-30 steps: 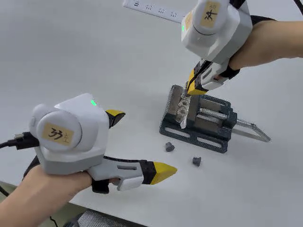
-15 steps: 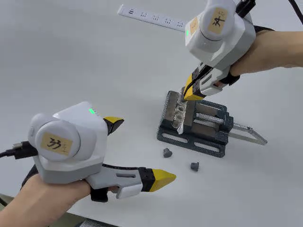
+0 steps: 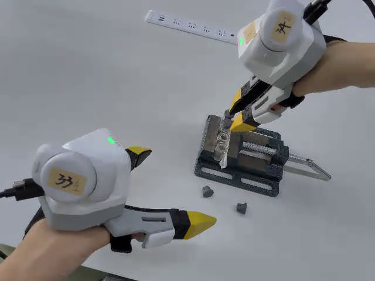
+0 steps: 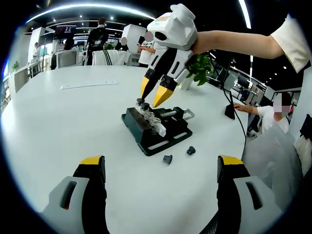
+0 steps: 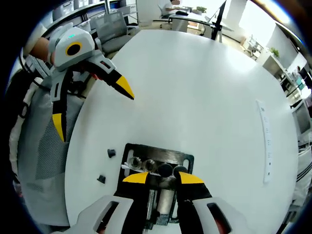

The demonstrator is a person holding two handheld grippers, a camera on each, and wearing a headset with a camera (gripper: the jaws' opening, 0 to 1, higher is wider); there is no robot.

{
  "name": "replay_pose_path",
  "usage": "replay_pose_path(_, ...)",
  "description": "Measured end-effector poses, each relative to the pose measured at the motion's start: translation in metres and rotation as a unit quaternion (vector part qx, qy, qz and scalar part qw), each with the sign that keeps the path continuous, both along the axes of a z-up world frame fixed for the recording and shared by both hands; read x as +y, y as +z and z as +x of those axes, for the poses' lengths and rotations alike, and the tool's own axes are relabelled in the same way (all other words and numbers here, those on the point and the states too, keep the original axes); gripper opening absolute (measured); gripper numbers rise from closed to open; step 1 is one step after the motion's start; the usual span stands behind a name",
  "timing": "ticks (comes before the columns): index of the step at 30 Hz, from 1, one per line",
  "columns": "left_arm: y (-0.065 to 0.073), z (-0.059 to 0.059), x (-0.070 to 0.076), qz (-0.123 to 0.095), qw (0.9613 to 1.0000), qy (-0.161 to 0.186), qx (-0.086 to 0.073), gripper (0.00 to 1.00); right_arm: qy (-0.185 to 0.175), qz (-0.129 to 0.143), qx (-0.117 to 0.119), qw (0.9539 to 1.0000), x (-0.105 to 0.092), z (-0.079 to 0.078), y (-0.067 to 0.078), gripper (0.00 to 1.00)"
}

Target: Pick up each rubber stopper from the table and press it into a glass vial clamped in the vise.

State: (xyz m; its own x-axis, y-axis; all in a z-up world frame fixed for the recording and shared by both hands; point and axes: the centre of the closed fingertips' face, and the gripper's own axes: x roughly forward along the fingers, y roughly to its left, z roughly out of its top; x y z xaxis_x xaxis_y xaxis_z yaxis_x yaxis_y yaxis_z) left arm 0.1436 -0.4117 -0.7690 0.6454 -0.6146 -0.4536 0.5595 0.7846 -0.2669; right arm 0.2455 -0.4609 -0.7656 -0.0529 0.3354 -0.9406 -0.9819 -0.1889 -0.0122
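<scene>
A dark vise (image 3: 258, 167) clamps a row of glass vials (image 3: 222, 146). The two farthest vials carry dark rubber stoppers (image 5: 165, 169), and the nearer ones are uncapped. My right gripper (image 3: 232, 119) hovers just above the stoppered far end with its jaws a little apart and nothing between them. From the left gripper view the right gripper (image 4: 151, 97) points down at the vise (image 4: 151, 136). Two loose stoppers (image 3: 206, 191) (image 3: 241, 207) lie on the white table in front of the vise. My left gripper (image 3: 171, 187) is open and empty, low at the near left.
A white power strip (image 3: 187, 24) lies at the far side of the table. The vise handle (image 3: 310, 167) sticks out to the right. Beyond the table's edge are office chairs, a potted plant (image 4: 200, 73) and seated people.
The right gripper pressed down on the far vial, then its jaws parted, leaving the stopper seated there. The left gripper stayed in place. The head camera shifted slightly.
</scene>
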Motion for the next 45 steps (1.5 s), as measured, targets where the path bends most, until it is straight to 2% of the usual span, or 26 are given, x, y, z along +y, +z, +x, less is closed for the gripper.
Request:
replay_pose_path(5, 0.002, 0.001, 0.001, 0.000, 1.0000, 0.000, -0.002, 0.95, -0.015, 0.023, 0.011, 0.9996, -0.004, -0.010, 0.000, 0.29)
replay_pose_path(10, 0.004, 0.002, 0.002, 0.002, 1.0000, -0.002, -0.005, 0.95, -0.036, 0.050, 0.011, 0.9980, -0.007, -0.016, 0.002, 0.43)
replay_pose_path(15, 0.008, 0.003, 0.002, 0.005, 0.9999, -0.005, -0.010, 0.95, -0.046, 0.061, 0.013, 0.9970, -0.014, -0.022, 0.002, 0.56)
replay_pose_path(19, 0.010, 0.004, 0.003, 0.008, 0.9999, -0.008, -0.013, 0.95, -0.062, 0.083, 0.024, 0.9943, -0.017, -0.033, 0.000, 0.63)
replay_pose_path(20, 0.011, 0.004, 0.004, 0.009, 0.9998, -0.009, -0.014, 0.95, -0.065, 0.095, 0.020, 0.9931, -0.016, -0.035, 0.000, 0.65)
replay_pose_path(21, 0.011, 0.004, 0.004, 0.009, 0.9998, -0.009, -0.015, 0.95, -0.065, 0.096, 0.021, 0.9930, -0.018, -0.037, -0.001, 0.66)
replay_pose_path(24, 0.011, 0.003, 0.003, 0.012, 0.9997, -0.014, -0.015, 0.95, -0.086, 0.121, 0.032, 0.9884, -0.021, -0.047, -0.003, 0.69)
replay_pose_path(28, 0.011, 0.001, 0.002, 0.014, 0.9996, -0.021, -0.012, 0.95, -0.097, 0.128, 0.036, 0.9863, -0.031, -0.064, -0.008, 0.70)
replay_pose_path(36, 0.015, 0.001, -0.001, 0.018, 0.9992, -0.031, -0.016, 0.95, -0.134, 0.160, 0.038, 0.9772, -0.043, -0.084, -0.014, 0.66)
replay_pose_path(39, 0.016, 0.001, -0.002, 0.020, 0.9990, -0.036, -0.018, 0.95, -0.136, 0.165, 0.035, 0.9763, -0.048, -0.093, -0.017, 0.64)
replay_pose_path(41, 0.016, 0.001, -0.002, 0.022, 0.9989, -0.038, -0.018, 0.95, -0.134, 0.168, 0.040, 0.9758, -0.050, -0.098, -0.019, 0.60)
replay_pose_path(45, 0.016, -0.002, -0.002, 0.027, 0.9986, -0.043, -0.018, 0.95, -0.140, 0.184, 0.032, 0.9723, -0.051, -0.107, -0.025, 0.56)
